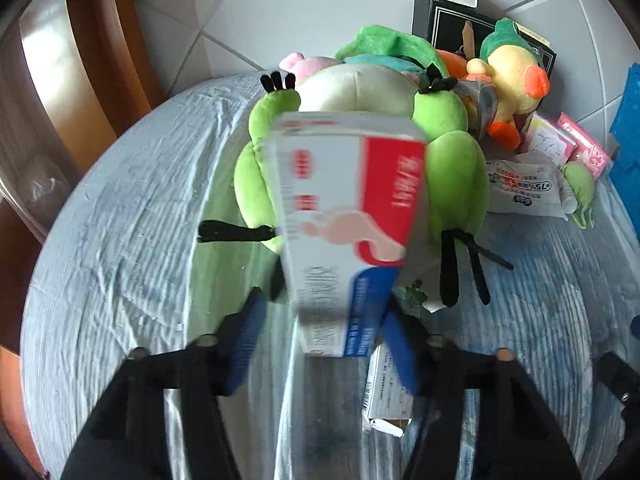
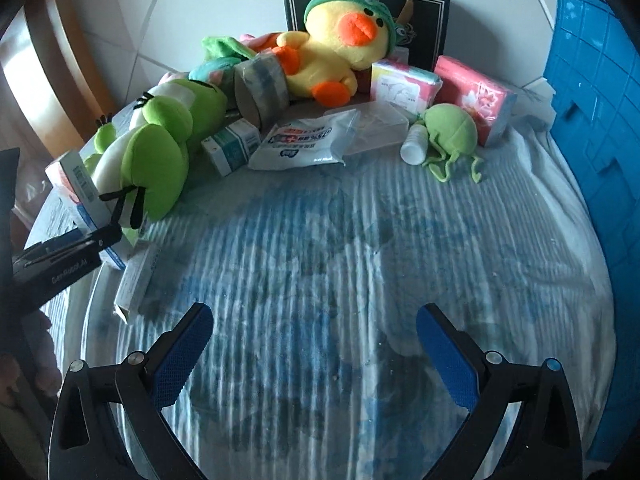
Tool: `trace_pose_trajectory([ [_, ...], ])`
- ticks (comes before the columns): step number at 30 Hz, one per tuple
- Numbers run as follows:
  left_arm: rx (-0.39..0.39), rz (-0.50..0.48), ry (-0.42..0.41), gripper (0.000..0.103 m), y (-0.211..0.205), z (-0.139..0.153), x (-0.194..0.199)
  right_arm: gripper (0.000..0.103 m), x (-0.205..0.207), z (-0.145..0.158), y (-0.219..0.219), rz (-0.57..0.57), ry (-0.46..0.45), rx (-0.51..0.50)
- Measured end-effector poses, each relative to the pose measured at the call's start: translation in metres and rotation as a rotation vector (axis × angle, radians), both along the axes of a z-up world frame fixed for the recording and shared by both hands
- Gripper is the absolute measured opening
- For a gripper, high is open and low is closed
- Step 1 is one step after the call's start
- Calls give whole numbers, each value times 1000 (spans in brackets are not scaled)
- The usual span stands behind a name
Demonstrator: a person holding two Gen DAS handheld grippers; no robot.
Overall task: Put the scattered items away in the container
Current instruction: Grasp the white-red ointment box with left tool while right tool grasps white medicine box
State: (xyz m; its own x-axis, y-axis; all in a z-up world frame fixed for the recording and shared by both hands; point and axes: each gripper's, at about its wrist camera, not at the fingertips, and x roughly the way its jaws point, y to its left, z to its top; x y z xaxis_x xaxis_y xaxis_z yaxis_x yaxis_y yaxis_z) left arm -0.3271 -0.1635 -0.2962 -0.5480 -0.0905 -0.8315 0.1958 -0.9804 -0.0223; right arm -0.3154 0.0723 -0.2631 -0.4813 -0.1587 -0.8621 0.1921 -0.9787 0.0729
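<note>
A white, red and blue carton leans up against a big green frog plush on the pale blue sheet. Its lower end lies between the blue pads of my left gripper. The right pad is at the carton's edge, and a strip of sheet shows between the left pad and the carton. The right wrist view shows the same carton with the left gripper at its base. My right gripper hangs open over bare sheet. The blue crate stands at the right edge.
A slim white box lies beside the carton. Behind are a yellow duck plush, tape roll, wipes packet, small teal box, clear case, white bottle, small frog toy, tissue packs and a black box.
</note>
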Motion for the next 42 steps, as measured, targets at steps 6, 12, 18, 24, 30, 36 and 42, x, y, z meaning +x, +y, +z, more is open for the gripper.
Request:
trace_pose_trajectory([
  [6, -40, -24, 13, 39, -18, 19, 22, 103, 0, -4, -44, 40, -37, -23],
  [12, -72, -11, -59, 39, -65, 26, 40, 101, 2, -7, -101, 45, -67, -70],
  [18, -37, -16, -98, 40, -94, -4, 37, 70, -4, -29, -146, 37, -86, -41],
  [24, 31, -13, -122, 49, -109, -31, 16, 70, -10, -48, -163, 31, -69, 2],
  [30, -36, -4, -79, 97, -108, -41, 5, 77, -11, -53, -165, 31, -41, 11],
  [36, 3, 31, -65, 103, -120, -51, 6, 88, -12, -58, -165, 29, -36, -3],
  [42, 4, 41, -61, 103, -121, -56, 6, 64, -12, -60, -165, 13, -35, 63],
])
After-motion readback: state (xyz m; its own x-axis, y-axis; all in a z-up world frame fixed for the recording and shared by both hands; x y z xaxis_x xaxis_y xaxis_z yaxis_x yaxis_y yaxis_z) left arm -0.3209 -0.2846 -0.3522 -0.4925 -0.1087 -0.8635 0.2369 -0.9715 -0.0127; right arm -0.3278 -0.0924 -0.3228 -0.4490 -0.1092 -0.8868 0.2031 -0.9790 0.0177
